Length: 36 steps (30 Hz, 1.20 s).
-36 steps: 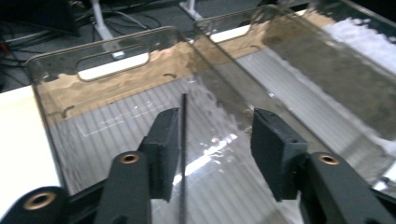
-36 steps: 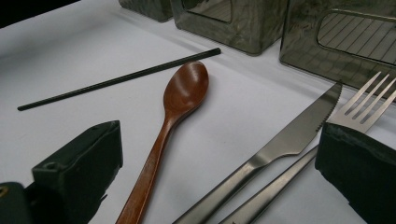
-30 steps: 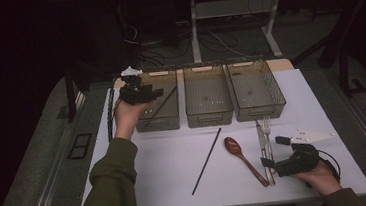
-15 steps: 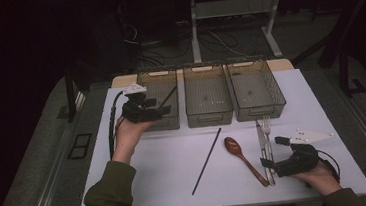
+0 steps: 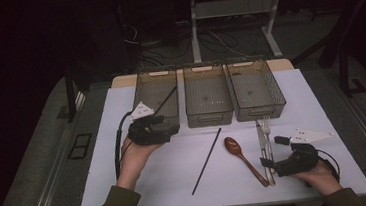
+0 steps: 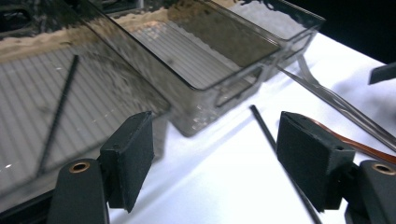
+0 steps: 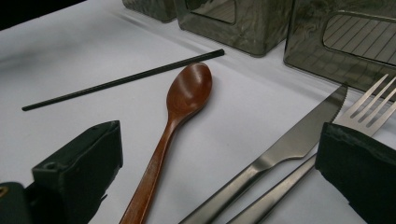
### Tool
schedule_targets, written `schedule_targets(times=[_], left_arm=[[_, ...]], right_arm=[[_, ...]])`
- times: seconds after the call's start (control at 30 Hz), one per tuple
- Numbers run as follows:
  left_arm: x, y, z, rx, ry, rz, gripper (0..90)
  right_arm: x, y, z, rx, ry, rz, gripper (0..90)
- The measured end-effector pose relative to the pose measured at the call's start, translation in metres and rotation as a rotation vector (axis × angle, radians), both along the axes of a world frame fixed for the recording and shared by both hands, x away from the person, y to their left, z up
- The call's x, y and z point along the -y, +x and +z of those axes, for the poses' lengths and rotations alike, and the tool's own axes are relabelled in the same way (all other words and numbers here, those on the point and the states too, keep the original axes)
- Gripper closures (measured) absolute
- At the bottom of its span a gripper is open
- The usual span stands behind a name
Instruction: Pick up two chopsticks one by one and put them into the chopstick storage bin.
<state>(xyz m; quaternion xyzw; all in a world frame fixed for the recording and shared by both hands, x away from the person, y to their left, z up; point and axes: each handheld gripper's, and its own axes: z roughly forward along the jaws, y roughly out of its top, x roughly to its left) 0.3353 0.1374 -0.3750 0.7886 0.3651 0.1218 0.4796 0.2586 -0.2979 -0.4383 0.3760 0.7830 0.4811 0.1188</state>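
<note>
Closest to the person's side, the right gripper point(image 5: 271, 164) sits low on the tabletop point(image 5: 178, 183) with its jaws spread apart and nothing pinched. In the right gripper view the knife point(image 7: 280, 154) and the fork point(image 7: 369, 109) handle run up between the jaws, and the wooden spoon point(image 7: 180, 112) lies just inside the other jaw, none of them squeezed. From the high view the spoon point(image 5: 243, 158), knife point(image 5: 261, 141) and fork point(image 5: 267, 136) lie side by side just ahead of that gripper.

A bit left of the spoon there's one black chopstick point(image 5: 207, 160) lying diagonal on the white surface, on its own.

Further up, the left gripper point(image 5: 171, 130) is held above the tabletop right at the near edge of the left bin point(image 5: 142, 94). Its jaws have just been opening and now stand wide with nothing between them; in the left gripper view you can see the loose chopstick point(image 6: 264, 128) past them.

At the back, three smoky see-through bins in a row: the left one has a second chopstick point(image 5: 164, 98) leaning in it (also in the left gripper view point(image 6: 58, 116)), then the middle bin point(image 5: 210, 116) and the right bin point(image 5: 259, 112).
</note>
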Motion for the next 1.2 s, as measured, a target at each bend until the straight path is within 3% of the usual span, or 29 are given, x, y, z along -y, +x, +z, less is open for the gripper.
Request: schedule_targets(times=[0.43,0.67,0.87,1.2], left_arm=[[0.019,-0.028,-0.027,0.005,0.014,-0.041,28.4],[0.027,-0.041,-0.039,-0.014,0.017,-0.079,31.9],[0.038,-0.044,-0.050,-0.048,0.035,-0.130,40.0],[0.054,-0.045,-0.059,-0.093,0.034,-0.144,61.4]], right_arm=[[-0.001,-0.001,-0.001,0.001,-0.014,-0.003,0.1],[-0.001,-0.001,0.000,0.003,-0.015,-0.003,0.1],[-0.001,-0.001,0.000,0.004,-0.015,-0.003,0.2],[-0.001,-0.001,-0.001,0.004,-0.020,-0.002,0.1]])
